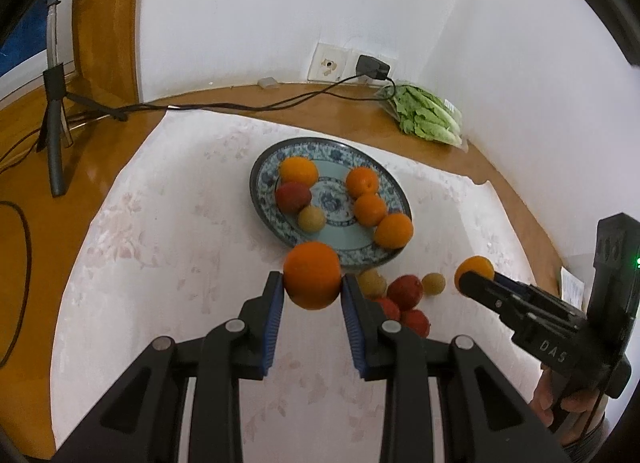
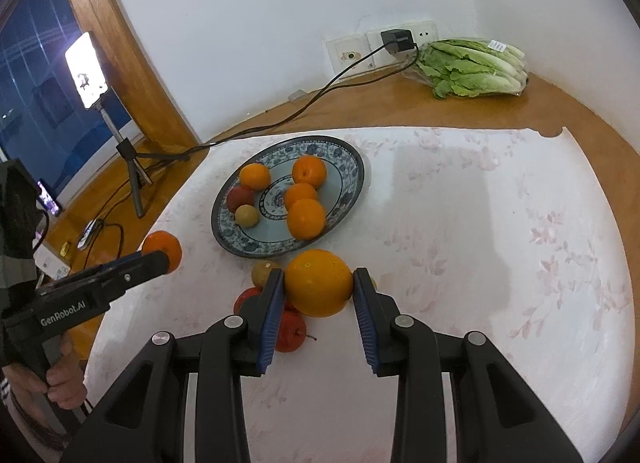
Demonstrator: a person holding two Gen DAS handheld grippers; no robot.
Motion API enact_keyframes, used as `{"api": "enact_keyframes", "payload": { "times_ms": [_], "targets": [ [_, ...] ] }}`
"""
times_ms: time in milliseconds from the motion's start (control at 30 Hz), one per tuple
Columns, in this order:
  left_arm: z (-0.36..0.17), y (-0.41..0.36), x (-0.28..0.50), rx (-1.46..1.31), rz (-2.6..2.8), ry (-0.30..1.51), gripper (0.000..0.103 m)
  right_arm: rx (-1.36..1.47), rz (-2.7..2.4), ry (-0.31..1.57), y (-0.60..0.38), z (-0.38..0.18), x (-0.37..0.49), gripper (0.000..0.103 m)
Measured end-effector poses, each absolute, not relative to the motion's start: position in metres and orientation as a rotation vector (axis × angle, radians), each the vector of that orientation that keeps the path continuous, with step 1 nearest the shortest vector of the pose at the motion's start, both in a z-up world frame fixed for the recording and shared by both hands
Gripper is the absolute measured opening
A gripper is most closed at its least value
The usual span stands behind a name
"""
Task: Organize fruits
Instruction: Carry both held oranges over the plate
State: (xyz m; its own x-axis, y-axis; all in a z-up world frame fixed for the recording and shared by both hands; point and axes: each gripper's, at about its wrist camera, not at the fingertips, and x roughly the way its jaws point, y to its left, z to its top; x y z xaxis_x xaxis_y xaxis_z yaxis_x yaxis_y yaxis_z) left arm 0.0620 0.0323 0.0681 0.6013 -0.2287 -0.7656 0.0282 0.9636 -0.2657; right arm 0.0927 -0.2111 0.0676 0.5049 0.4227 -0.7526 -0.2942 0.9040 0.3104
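Observation:
A blue patterned plate (image 1: 264,167) (image 2: 352,159) on the white cloth holds several oranges, a red apple (image 1: 293,196) and a small yellow-brown fruit (image 1: 311,218). My left gripper (image 1: 313,287) is shut on an orange (image 1: 313,275), held just short of the plate's near rim; it also shows in the right wrist view (image 2: 163,250). My right gripper (image 2: 319,283) is shut on another orange (image 2: 319,282), which also shows in the left wrist view (image 1: 474,268). Loose red apples (image 1: 405,292) (image 2: 291,330) and small yellow-brown fruits (image 1: 433,283) (image 2: 264,272) lie on the cloth below both grippers.
A bag of lettuce (image 1: 428,115) (image 2: 472,68) lies by the wall on the wooden table (image 1: 24,191). A black cable (image 1: 240,105) runs from a wall charger (image 1: 373,67) to a tripod (image 1: 56,119) with a lit phone (image 2: 85,70) at left.

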Motion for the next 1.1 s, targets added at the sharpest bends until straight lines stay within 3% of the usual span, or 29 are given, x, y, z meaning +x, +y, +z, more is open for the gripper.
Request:
{"api": "enact_keyframes", "payload": {
  "times_ms": [1100],
  "targets": [
    [0.030,0.009,0.123,-0.212,-0.157,0.968,0.030,0.040,0.437,0.954,-0.186,0.049,0.177,0.035]
  ]
}}
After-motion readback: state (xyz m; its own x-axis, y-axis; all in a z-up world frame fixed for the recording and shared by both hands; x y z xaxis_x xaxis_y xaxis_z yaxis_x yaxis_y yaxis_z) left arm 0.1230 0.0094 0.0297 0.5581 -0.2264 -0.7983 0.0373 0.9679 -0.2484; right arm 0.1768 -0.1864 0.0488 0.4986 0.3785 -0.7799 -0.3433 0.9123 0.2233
